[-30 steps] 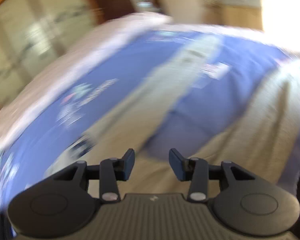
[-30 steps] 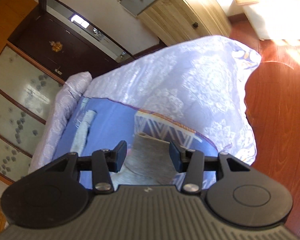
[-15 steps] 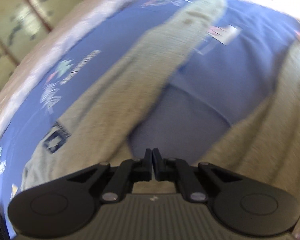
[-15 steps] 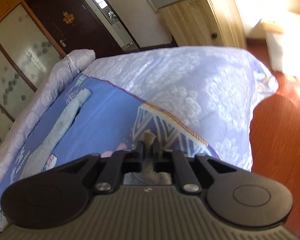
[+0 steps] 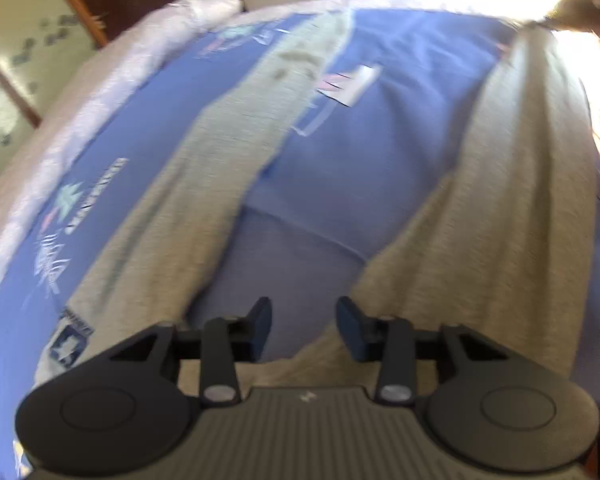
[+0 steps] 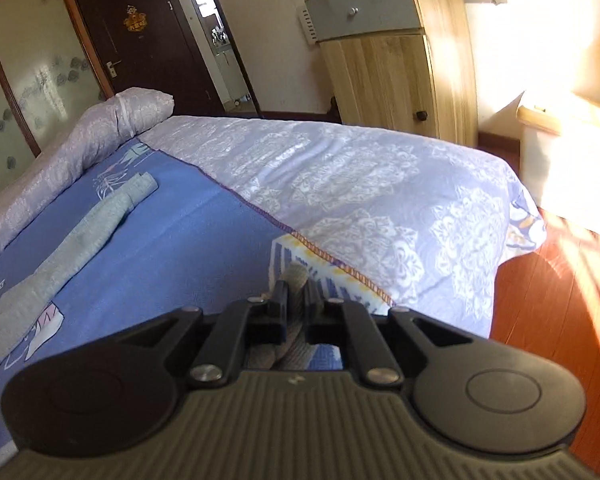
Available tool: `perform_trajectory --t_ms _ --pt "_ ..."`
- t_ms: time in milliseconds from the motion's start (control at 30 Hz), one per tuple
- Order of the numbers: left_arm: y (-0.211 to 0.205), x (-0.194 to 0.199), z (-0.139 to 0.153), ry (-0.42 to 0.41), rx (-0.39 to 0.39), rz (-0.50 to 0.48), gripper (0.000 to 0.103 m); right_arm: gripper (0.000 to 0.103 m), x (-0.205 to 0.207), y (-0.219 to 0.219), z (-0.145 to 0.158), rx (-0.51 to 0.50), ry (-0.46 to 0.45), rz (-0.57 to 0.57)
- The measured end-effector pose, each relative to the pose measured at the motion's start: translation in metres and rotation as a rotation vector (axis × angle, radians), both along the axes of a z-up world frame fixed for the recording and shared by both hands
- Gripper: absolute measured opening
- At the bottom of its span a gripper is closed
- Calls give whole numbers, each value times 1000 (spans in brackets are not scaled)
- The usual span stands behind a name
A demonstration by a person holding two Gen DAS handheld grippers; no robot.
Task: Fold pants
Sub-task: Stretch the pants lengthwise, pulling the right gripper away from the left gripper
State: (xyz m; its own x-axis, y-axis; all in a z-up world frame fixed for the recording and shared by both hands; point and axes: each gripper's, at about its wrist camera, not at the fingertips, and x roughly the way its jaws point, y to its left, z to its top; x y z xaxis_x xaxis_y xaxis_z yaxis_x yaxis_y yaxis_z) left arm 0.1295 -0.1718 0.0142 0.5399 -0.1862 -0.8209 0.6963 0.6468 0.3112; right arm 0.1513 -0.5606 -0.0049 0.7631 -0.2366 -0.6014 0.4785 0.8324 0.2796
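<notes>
Grey pants (image 5: 228,148) lie spread on a blue bed sheet (image 5: 380,152), legs apart in a V. In the left wrist view one leg runs up the left and the other leg (image 5: 512,200) up the right. My left gripper (image 5: 304,330) is open and empty, hovering over the crotch area. My right gripper (image 6: 297,304) is shut on the cuff of the right pant leg (image 6: 297,276), held just above the sheet. The other pant leg (image 6: 80,232) lies flat at the left of the right wrist view.
A pale patterned quilt (image 6: 340,184) covers the far side of the bed, with a rolled pillow (image 6: 136,104) at its head. A wooden cabinet (image 6: 396,52) stands beyond, and red wood floor (image 6: 560,300) lies to the right.
My left gripper closed half a second ago and has opened again, empty. My right gripper closed on the pant cuff and lifted it while the view swung level.
</notes>
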Motion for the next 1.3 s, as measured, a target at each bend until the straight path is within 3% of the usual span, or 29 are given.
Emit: perform_trajectory --t_ms 67,133,267,400,533,767,933,1000,1033,1067,1133,1233,1300 --pt "-4 4 -7 76 4 -28 5 10 -2 -4 2 25 -3 -10" --pt "-5 1 -8 96 7 -66 4 10 -3 -9 5 64 -9 -14" --pt "6 9 3 145 -53 -51 12 10 -7 -13 10 102 -13 -11" --pt "20 18 7 153 -74 -1 40 10 -7 -13 11 106 -15 -11" --pt "24 18 6 213 -107 -27 41 10 -7 -16 10 123 -20 -16" --pt "31 14 7 243 -111 -68 41 10 -7 -20 9 123 -17 -10" --pt "38 12 4 244 -75 -80 44 10 -7 -19 9 124 -17 -12" --pt "40 12 2 230 -63 -81 40 10 -7 -19 8 123 -16 -11" --pt "39 13 0 218 -47 -70 34 10 -7 -20 8 121 -16 -10" --pt "37 15 -5 211 -22 -55 19 10 -6 -20 8 119 -14 -8" --pt "34 17 -6 184 -18 -37 9 10 -5 -19 9 110 -11 -9" --pt "31 17 1 95 -28 3 8 9 -7 -10 19 61 -39 -28" --pt "36 24 4 100 -69 48 8 9 -13 -4 31 29 -103 -44"
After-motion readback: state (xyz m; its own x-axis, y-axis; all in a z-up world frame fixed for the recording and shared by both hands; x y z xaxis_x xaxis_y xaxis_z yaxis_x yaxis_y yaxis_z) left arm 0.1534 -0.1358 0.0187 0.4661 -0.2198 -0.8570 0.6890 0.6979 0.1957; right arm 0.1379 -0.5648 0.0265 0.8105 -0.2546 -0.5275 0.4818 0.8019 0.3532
